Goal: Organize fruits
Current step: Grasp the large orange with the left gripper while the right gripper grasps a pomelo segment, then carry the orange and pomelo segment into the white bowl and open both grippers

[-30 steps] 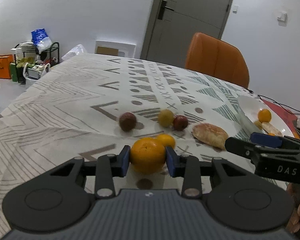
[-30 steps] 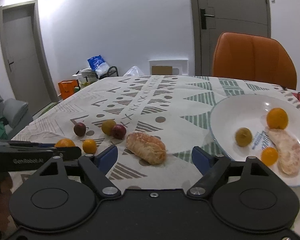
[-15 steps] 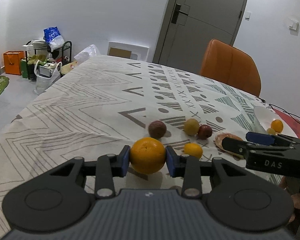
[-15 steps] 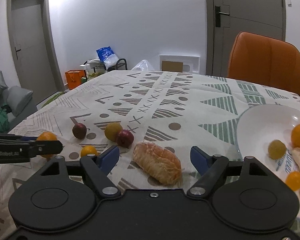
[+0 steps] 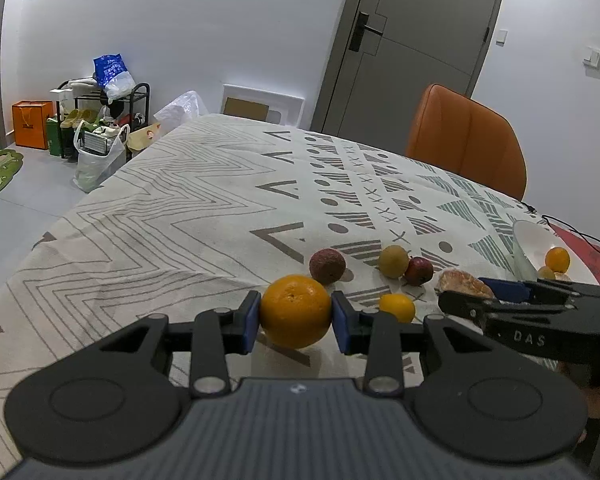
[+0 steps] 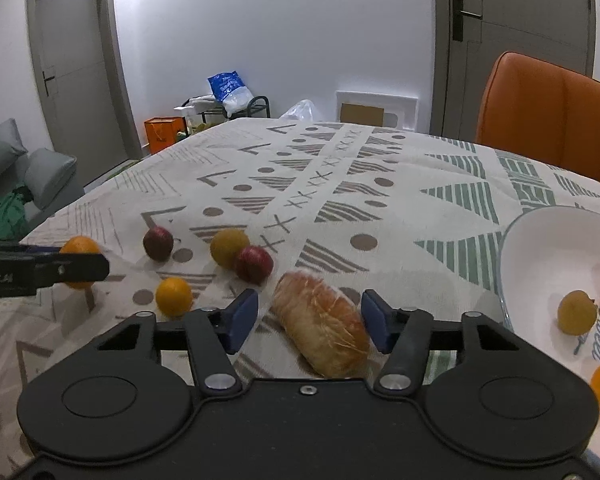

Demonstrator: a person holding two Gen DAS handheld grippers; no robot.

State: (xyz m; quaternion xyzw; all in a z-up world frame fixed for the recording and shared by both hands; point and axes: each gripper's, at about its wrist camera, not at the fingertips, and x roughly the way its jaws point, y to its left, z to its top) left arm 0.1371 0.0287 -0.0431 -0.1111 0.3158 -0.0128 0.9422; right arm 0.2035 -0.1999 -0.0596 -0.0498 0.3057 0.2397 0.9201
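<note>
My left gripper [image 5: 296, 312] is shut on a large orange [image 5: 296, 311] and holds it above the patterned tablecloth; the orange also shows in the right wrist view [image 6: 80, 246]. My right gripper [image 6: 307, 322] is open, its jaws on either side of a peeled citrus piece [image 6: 324, 328]. A small orange [image 6: 174, 296], a dark red fruit [image 6: 158, 243], a yellow-green fruit [image 6: 228, 248] and a red fruit [image 6: 254, 264] lie on the cloth. A white bowl [image 6: 540, 248] at the right holds several fruits.
An orange chair [image 6: 548, 116] stands behind the table at the far right. The table's left edge drops to the floor, where a shoe rack [image 5: 100, 116] and bags stand. A red mat and cable [image 5: 580, 240] lie past the bowl.
My left gripper has lifted and drawn back to the left with the large orange. My right gripper has moved forward and left, so the peeled citrus now lies between its jaws.
</note>
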